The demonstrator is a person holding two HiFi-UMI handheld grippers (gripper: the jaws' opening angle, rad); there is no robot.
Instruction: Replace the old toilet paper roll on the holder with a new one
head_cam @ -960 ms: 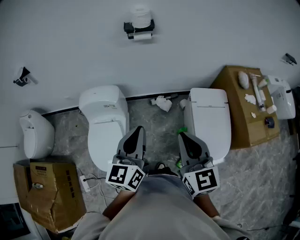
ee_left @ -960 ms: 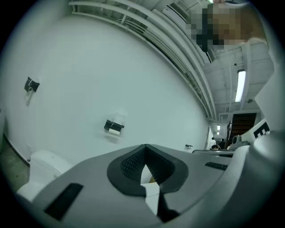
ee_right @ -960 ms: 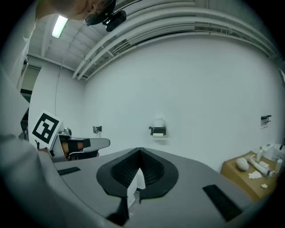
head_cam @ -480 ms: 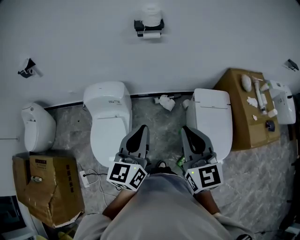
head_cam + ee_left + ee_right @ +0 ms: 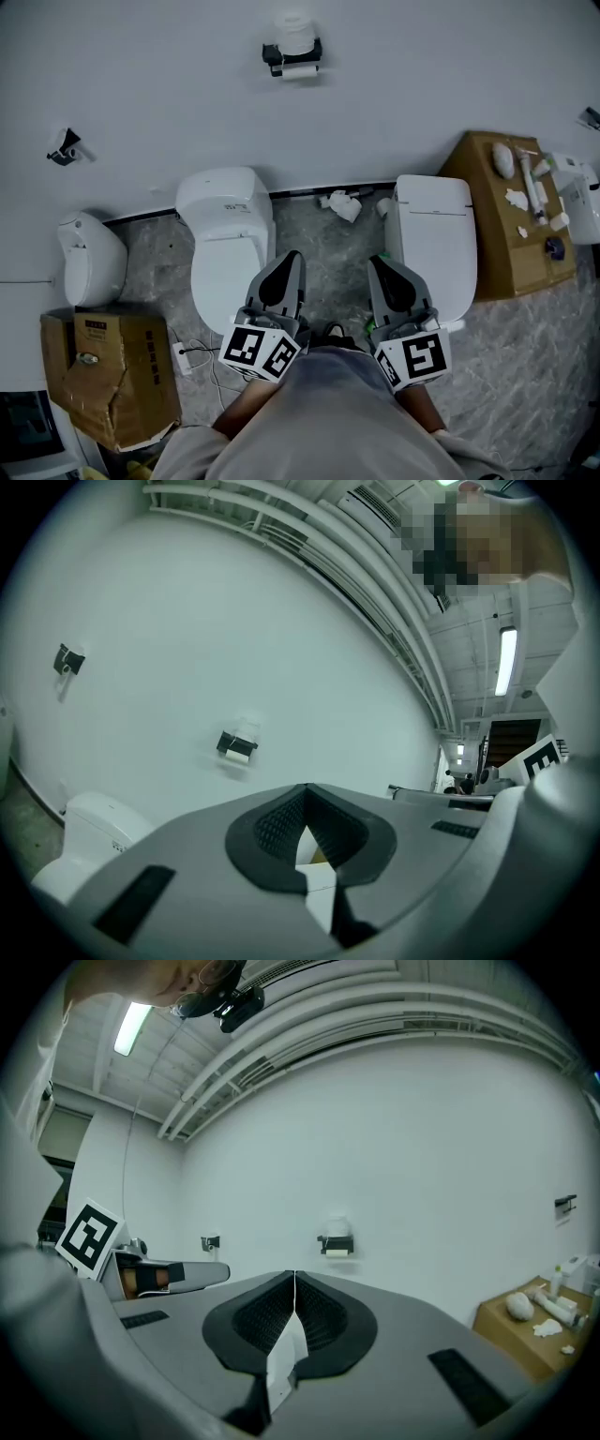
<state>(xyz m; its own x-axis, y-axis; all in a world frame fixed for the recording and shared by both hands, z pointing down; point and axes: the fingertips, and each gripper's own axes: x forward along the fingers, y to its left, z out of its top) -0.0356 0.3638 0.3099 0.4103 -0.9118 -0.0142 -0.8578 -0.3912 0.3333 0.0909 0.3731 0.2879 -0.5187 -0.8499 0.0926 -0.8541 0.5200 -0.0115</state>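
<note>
– While the holder hangs high on the wall, well apart from both grippers, what should the person mind in going for it?

– The left gripper and right gripper are each pressed fully together with nothing between the jaws. They are held level over the floor between the left toilet and the right toilet. The person would do well to carry them up and forward and part one pair of jaws only when near the holder. Meeting the old roll squarely should let it slide off rather than tear. A white roll seems to sit on top of the holder, probably the new one, so it shouldn't get knocked down.

– And against a second ago?

– The jaws are as tightly closed as they were. In the head view the holder, both toilets, the grippers and the cardboard box at lower left all sit a little further right.
</note>
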